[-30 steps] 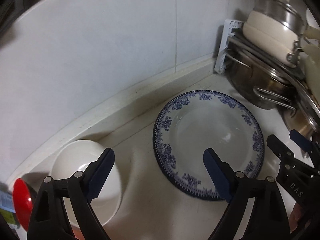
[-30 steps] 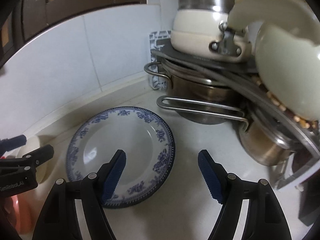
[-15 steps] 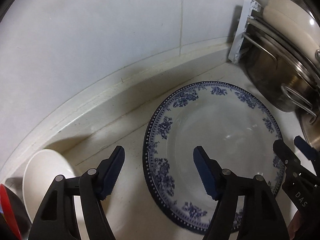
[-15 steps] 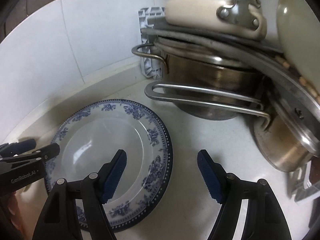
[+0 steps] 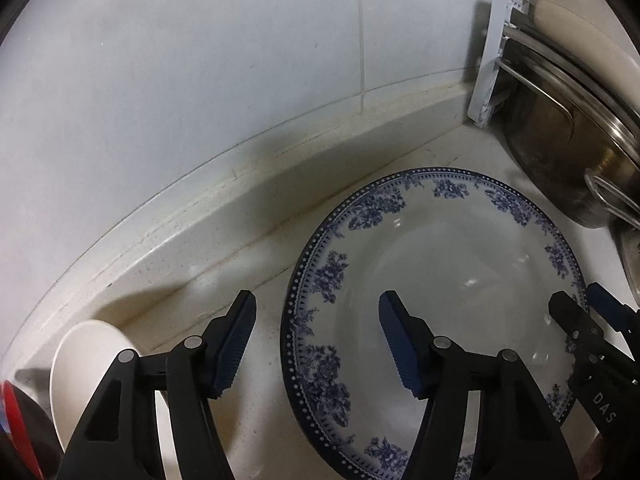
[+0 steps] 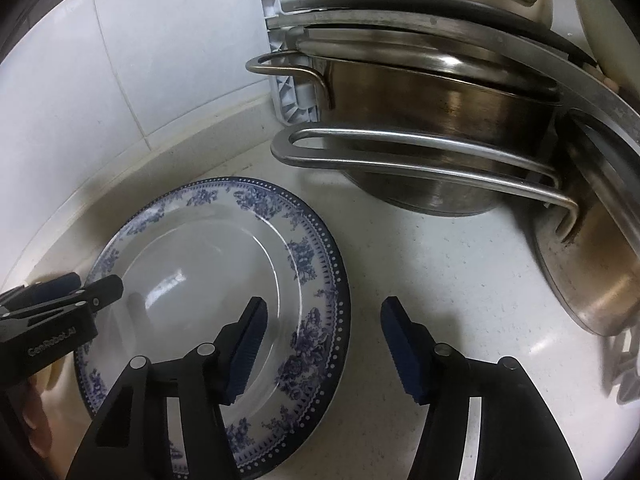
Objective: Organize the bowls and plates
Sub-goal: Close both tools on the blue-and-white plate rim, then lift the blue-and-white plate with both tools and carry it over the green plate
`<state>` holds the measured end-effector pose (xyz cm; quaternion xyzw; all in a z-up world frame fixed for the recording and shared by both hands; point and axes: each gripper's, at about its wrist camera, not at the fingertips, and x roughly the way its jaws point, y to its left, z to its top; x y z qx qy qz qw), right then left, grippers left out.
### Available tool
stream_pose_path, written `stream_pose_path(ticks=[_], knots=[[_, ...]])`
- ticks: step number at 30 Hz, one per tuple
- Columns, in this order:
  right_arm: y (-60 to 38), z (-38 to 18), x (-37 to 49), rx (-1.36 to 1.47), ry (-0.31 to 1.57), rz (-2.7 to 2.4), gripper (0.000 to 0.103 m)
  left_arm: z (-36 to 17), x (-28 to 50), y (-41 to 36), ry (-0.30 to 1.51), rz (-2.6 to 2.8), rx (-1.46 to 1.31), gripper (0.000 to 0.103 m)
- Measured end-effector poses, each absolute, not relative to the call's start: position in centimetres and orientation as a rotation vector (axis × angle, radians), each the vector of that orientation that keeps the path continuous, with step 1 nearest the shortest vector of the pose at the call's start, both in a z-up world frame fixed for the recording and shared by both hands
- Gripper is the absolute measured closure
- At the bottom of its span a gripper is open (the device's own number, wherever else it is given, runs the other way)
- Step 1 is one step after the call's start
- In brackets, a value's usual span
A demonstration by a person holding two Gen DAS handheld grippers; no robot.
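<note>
Two grippers were seen poised over opposite rims of the blue-patterned plate (image 5: 440,300), which lay flat on the bench (image 6: 420,264) near its back edge, close to the stacked steel pots (image 6: 420,120). The left gripper (image 5: 316,340) straddled the plate's left rim and the right gripper (image 6: 324,344) its right rim; both sets of jaws were closing, with the rim between them but not yet pinched. A two-sided lift appeared to be in preparation, so level, matched closure would be needed. The white bowl (image 5: 88,364) at the bench's left was partly hidden by the left gripper, and a red object (image 5: 16,420) was cut off.
</note>
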<state>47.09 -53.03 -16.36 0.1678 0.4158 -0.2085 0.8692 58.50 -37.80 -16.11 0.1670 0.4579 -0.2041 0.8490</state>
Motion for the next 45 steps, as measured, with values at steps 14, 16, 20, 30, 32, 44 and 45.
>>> stream_pose_path(ticks=[14, 16, 20, 30, 32, 44, 45], knots=[[-52.8, -16.2, 47.3, 0.34, 0.87, -0.43, 0.047, -16.7, 59.8, -38.7, 1.002, -0.427, 0.347, 0.052], [-52.6, -16.2, 47.5, 0.335, 0.873, -0.422, 0.05, -16.7, 60.0, -38.5, 1.011, -0.432, 0.329, 0.052], [-52.0, -16.2, 47.9, 0.31, 0.878, -0.409, 0.056, -16.7, 60.2, -38.2, 1.026, -0.42, 0.31, 0.058], [-52.3, -16.0, 47.9, 0.306, 0.884, -0.429, 0.067, -16.5, 59.5, -37.6, 1.016, -0.393, 0.301, 0.065], [-52.3, -16.0, 47.7, 0.311, 0.882, -0.431, 0.067, -16.4, 59.2, -37.4, 1.019, -0.394, 0.298, 0.065], [-51.9, -14.1, 45.4, 0.331, 0.849, -0.429, 0.068, -13.2, 56.0, -35.1, 0.992, -0.385, 0.265, 0.066], [-51.8, -13.8, 45.2, 0.334, 0.846, -0.427, 0.068, -12.8, 55.6, -34.8, 0.988, -0.385, 0.262, 0.066]])
